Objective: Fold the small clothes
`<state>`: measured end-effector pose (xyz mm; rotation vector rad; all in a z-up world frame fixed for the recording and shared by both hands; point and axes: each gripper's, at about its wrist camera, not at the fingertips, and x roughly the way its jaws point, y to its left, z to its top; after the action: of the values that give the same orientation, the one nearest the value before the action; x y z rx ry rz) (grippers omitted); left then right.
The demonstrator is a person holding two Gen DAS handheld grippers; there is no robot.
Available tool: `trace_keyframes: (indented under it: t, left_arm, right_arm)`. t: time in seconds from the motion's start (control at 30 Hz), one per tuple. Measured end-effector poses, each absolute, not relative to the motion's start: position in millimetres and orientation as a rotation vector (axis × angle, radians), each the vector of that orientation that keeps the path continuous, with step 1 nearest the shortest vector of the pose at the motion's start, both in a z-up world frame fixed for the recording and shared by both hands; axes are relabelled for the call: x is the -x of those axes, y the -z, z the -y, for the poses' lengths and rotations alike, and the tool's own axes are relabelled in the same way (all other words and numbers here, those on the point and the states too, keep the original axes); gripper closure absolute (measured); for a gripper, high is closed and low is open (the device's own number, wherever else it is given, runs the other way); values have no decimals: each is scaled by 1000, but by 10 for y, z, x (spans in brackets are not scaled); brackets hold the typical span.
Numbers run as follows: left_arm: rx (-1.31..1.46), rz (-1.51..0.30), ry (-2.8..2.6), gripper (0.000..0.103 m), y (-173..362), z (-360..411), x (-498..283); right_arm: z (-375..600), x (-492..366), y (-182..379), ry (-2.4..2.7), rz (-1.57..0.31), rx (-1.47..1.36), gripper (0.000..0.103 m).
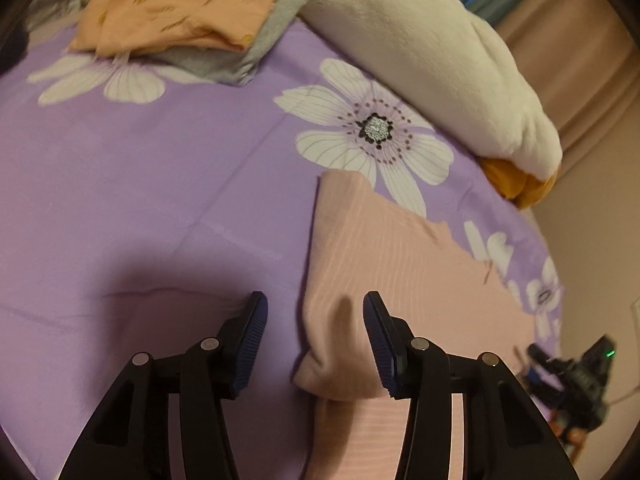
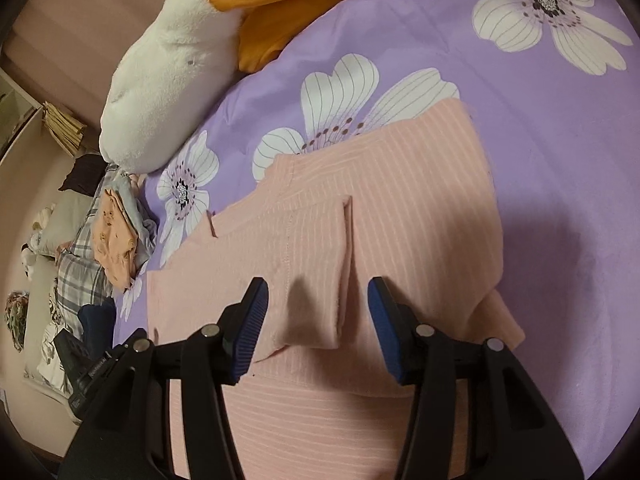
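Pink ribbed top (image 2: 400, 216) lay partly folded on the purple sheet (image 1: 140, 200), a sleeve doubled over its middle. Both the left gripper (image 1: 314, 308) and right gripper (image 2: 318, 294) hovered above it, fingers apart, holding nothing. Bare sheet stretched beyond its left edge.

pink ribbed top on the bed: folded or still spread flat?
Partly folded. The pink ribbed top has a sleeve flap turned over its body; the rest lies flat.
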<state>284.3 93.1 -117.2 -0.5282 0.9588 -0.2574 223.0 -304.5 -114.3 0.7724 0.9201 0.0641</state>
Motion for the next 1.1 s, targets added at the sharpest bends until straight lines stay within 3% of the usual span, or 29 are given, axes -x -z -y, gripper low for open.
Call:
trace_keyframes:
  t: [0.37,0.4,0.43,0.47,0.5,0.57,0.67,0.77,0.93,1.0,1.1]
  left_arm:
    - [562,-1018,364,55,1239,-883,-2855]
    - [577,-1026,365,58,1256,-859,-2910]
    - [584,-1040,361,75,1278,-837,-2955]
    - [575,-1069,326,89,1323,-809,-3026]
    - [574,-1088,304,99,1356,-802,-3063]
    - [611,-1071,276,99,1364,-836,-3054]
    - [538,-1018,234,98,1248,-803,-2962]
    - [468,-1007,215,98,1195,-741,-2949]
    - [431,-1039,196,97,1284,-713,-3001]
    - [409,-1033,200,97,1246,-705,-2968]
    - [346,-1029,193,92,1158,-689,-2904]
  right_arm:
    - [3016,-2222,1157,-64,-913,-775,52]
    - [3009,-2230,1152,-64,-915,-767,52]
    - [2997,-2240,1144,-61,-917,-752,54]
    - [2987,-2257,1136,-60,-922,-736,61]
    - [2966,-2275,1132,-55,-927,-707,76]
    - [2910,-2304,1142,-46,-941,-644,92]
    - [2869,-2282,1095,-60,-909,-601,97]
    - [2916,-2181,1021,-45,-860,-618,98]
    - [2912,-2202,1171,-13,-938,-589,99]
    - [2916,-2165,1051,22,-939,-571,90]
    - [2864,-2072,862,6,-874,-508,90]
